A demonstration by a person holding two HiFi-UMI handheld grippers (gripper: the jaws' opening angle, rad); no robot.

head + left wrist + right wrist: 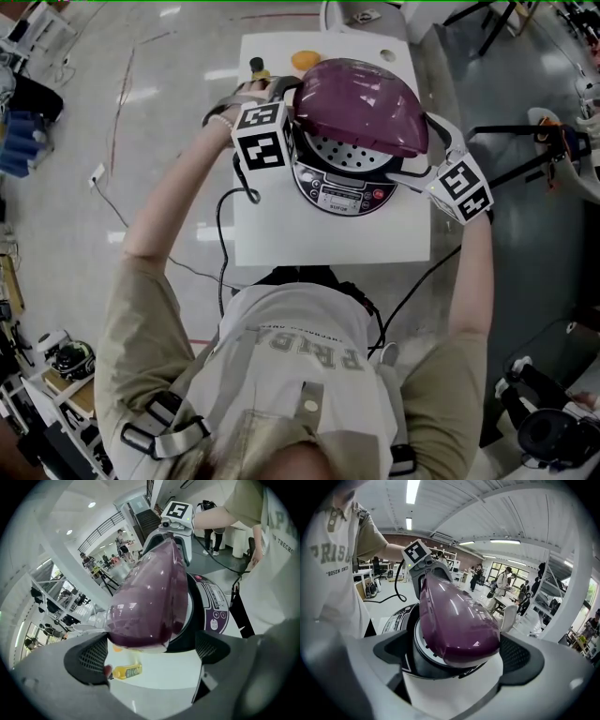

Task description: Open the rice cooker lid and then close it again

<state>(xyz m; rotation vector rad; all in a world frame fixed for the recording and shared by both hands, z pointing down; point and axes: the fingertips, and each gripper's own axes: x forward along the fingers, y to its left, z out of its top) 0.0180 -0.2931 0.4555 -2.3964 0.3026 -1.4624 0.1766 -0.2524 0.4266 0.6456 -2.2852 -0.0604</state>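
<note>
We see a white square table (328, 239) standing on a pale, glossy floor (169, 112). The rice cooker (342, 195) sits on its far half, toward the middle. Behind it, near the far edge, lie a small yellow bottle (257, 67) and a round orange thing (305, 60), just beside each other.

purple lid (361, 105), white table (281, 234), yellow bottle (126, 671), black-and-white marker cube (261, 134)

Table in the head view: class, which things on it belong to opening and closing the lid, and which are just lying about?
Job in hand:
rice cooker
lid

Lying about:
yellow bottle
orange object
</note>
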